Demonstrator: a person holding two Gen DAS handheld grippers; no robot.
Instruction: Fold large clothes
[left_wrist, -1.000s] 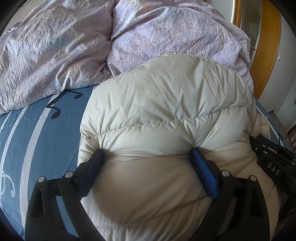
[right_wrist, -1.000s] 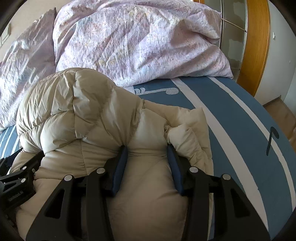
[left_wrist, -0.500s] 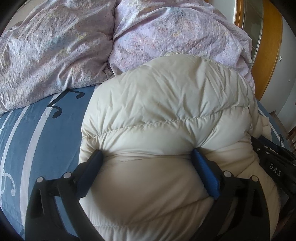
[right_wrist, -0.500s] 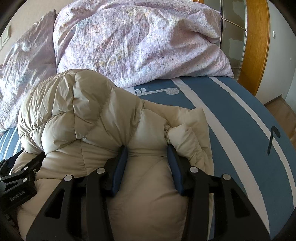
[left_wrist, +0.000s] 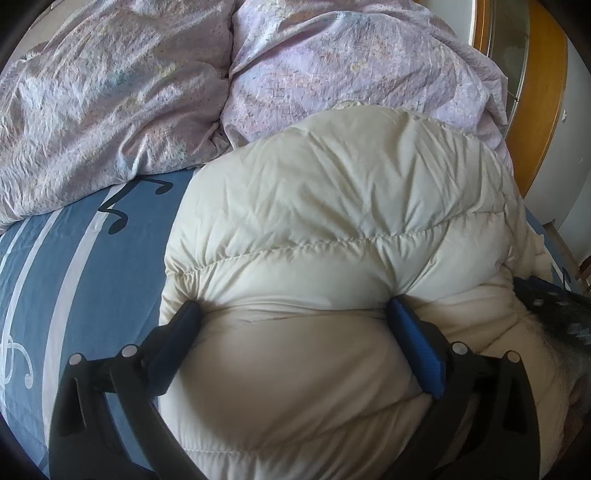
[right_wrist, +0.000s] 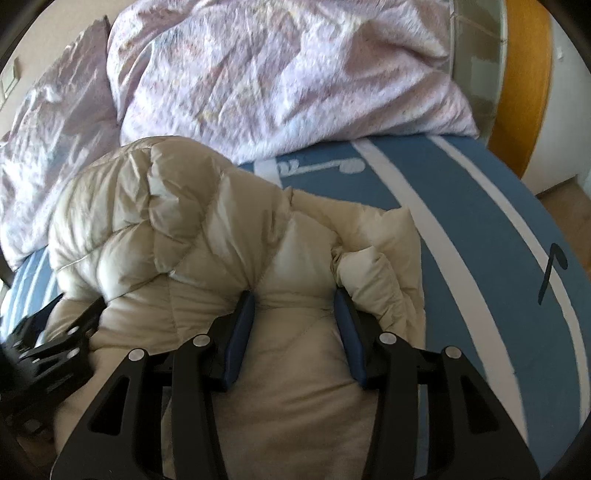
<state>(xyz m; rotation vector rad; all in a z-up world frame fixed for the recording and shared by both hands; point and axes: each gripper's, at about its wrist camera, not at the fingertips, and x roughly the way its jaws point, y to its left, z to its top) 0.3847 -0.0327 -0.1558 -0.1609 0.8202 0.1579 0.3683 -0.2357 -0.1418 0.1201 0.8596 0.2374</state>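
A cream puffy down jacket (left_wrist: 332, 206) lies bunched on the blue bed sheet; it also shows in the right wrist view (right_wrist: 177, 229). My left gripper (left_wrist: 293, 308) has its blue pads wide apart and pressed into the jacket's thick padding, which bulges between them. My right gripper (right_wrist: 295, 299) has its pads closer together, squeezing a fold of the jacket beside a loose sleeve end (right_wrist: 373, 266). The right gripper's body shows at the right edge of the left wrist view (left_wrist: 554, 310), and the left gripper's body shows at the lower left of the right wrist view (right_wrist: 48, 347).
A crumpled lilac duvet (left_wrist: 147, 92) is piled at the head of the bed, also in the right wrist view (right_wrist: 288, 81). The blue sheet with white stripes (right_wrist: 480, 229) lies bare to the right. A wooden door frame (left_wrist: 543, 92) stands beyond the bed.
Both views shifted slightly; the jacket looks a little closer and larger. Both grippers keep the same hold on the padding.
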